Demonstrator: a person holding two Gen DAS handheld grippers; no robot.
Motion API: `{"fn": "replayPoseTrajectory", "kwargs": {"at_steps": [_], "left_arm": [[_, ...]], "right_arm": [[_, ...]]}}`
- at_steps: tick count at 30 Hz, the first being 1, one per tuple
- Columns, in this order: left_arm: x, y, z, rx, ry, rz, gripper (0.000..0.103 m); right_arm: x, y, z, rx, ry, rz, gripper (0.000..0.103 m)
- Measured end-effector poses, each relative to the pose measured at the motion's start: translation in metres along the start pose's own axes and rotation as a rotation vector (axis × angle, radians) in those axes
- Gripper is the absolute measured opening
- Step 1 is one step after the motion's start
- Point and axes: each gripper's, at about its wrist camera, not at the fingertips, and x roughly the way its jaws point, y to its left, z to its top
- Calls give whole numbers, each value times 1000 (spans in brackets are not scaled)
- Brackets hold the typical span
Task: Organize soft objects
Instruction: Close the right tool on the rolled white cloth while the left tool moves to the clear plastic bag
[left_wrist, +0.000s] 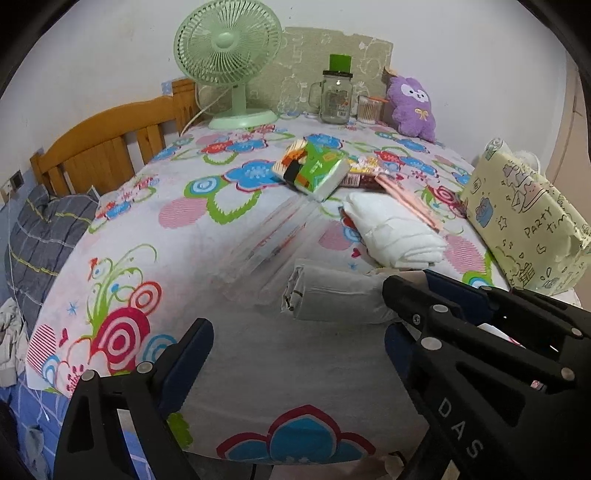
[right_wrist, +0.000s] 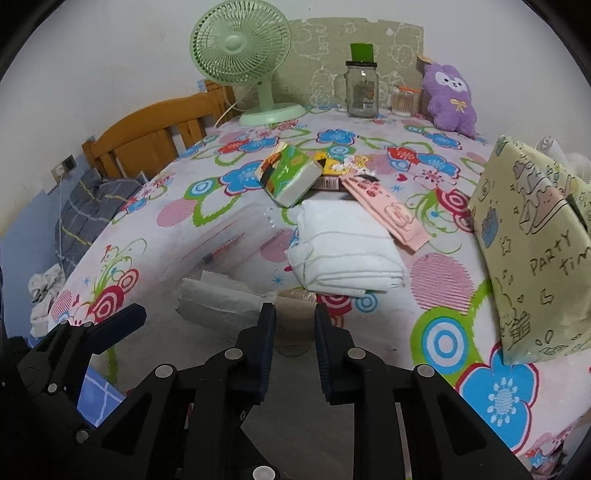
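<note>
A folded white towel (left_wrist: 395, 230) (right_wrist: 345, 249) lies on the flowered tablecloth (left_wrist: 258, 362). A grey wrapped soft pack (left_wrist: 332, 295) (right_wrist: 221, 301) lies in front of it. A green tissue pack (left_wrist: 314, 170) (right_wrist: 291, 177) and a pink packet (right_wrist: 384, 214) lie behind the towel. A purple plush toy (left_wrist: 412, 105) (right_wrist: 448, 98) sits at the back right. My left gripper (left_wrist: 295, 339) is open and empty, just short of the grey pack. My right gripper (right_wrist: 294, 314) is open with a narrow gap, empty, above a brownish wrapped item (right_wrist: 295, 325) beside the grey pack.
A green fan (left_wrist: 227, 59), a glass mug jar (left_wrist: 334, 98) and a cotton-swab jar (left_wrist: 369, 109) stand at the back. A yellow "party time" box (left_wrist: 524, 221) (right_wrist: 535, 240) stands at the right. Clear plastic sleeves (left_wrist: 266, 240) lie mid-table. A wooden headboard (left_wrist: 110, 144) is left.
</note>
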Motion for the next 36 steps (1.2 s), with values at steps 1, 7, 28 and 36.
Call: {"fn": "replayPoseTrajectory", "kwargs": {"at_steps": [1,7,28,36], "left_arm": [[-3,-1,2,2,-10,0,95],[-15,-3,18,10,-64,13,95],[15,9,54,14,-88,27,90],[38,16,48,0,-24,31,77]], "right_arm": [[-3,0,1,0,-10,-1,23],[-20,0,15,-1,-69,-11,23],[-3,-1,50,12,-108,-39,23],[19,-2,44,38,-46,-43,22]]}}
